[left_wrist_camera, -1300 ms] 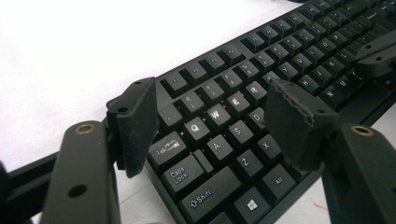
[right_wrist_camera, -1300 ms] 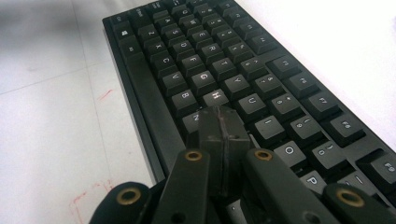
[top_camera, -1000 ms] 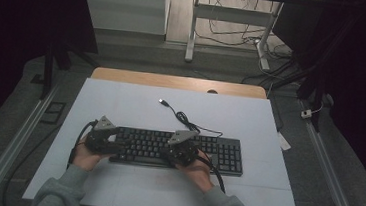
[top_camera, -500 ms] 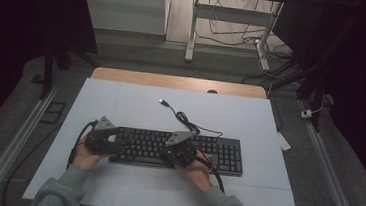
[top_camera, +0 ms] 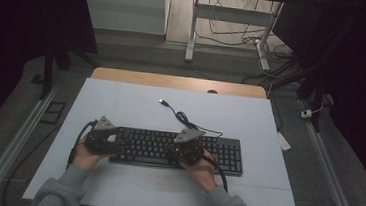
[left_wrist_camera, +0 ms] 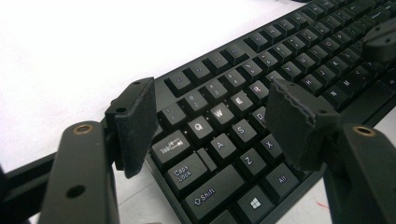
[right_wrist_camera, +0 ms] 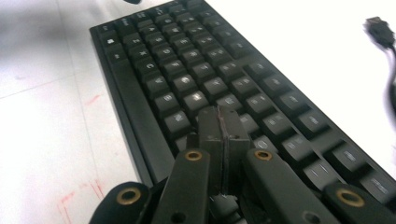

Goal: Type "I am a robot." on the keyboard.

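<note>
From the high view, a black keyboard (top_camera: 177, 150) lies flat near the front of the pale desk (top_camera: 121, 102), its cable (top_camera: 182, 117) trailing away unplugged, with the left tool (top_camera: 98, 138) at its left end and the right tool (top_camera: 187, 148) over its middle. In the left gripper view the left tool (left_wrist_camera: 210, 121) stands wide open with nothing held, its pads hanging over the Q-W-E-R keys (left_wrist_camera: 219, 114) of the keyboard (left_wrist_camera: 280, 70) — best kept lifted so no pad drags a cap. In the right gripper view the right tool (right_wrist_camera: 219, 123) is pressed fully shut on nothing, its tip down among the keys of the keyboard (right_wrist_camera: 196, 65) — I judge a key press is in hand, done well by coming straight down on one cap only.
</note>
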A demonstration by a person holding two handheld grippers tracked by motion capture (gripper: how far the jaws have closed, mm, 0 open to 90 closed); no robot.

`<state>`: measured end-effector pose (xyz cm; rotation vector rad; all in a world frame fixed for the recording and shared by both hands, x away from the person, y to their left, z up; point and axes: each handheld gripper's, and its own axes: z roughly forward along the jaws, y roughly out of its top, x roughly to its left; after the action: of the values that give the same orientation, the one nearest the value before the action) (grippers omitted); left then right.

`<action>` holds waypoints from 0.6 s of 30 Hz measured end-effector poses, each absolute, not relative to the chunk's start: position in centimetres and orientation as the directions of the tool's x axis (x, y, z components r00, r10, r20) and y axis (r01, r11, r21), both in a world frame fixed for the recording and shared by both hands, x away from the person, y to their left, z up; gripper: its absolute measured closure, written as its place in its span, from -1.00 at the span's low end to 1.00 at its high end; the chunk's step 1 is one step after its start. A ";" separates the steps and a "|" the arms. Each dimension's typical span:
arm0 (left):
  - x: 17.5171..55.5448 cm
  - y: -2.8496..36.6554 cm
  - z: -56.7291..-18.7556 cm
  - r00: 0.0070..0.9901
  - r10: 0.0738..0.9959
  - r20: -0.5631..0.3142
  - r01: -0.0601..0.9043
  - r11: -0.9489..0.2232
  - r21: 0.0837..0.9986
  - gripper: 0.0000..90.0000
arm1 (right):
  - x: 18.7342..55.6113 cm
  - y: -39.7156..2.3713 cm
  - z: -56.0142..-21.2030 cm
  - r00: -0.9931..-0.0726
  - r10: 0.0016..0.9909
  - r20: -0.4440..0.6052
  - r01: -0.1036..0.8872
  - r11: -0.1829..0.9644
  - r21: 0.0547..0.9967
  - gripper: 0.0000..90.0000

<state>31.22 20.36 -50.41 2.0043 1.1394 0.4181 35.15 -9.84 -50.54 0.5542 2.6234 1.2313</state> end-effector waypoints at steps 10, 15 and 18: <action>31.1 20.4 -50.3 0.546 0.833 -0.089 0.575 -0.296 0.763 -0.26 | 35.2 -13.4 -50.1 -0.878 0.479 -0.009 0.288 0.542 0.789 0.59; 31.1 20.4 -50.3 0.546 0.833 -0.088 0.575 -0.296 0.762 -0.26 | 35.0 -16.1 -49.7 -0.852 0.523 -0.001 0.310 0.508 0.803 0.34; 31.1 20.4 -50.3 0.546 0.833 -0.089 0.575 -0.295 0.763 -0.26 | 34.9 -16.9 -49.6 -0.843 0.539 -0.002 0.320 0.503 0.803 0.29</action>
<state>31.12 20.40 -50.32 2.0012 1.1360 0.4193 34.95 -16.93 -49.64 0.7282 2.4960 1.2548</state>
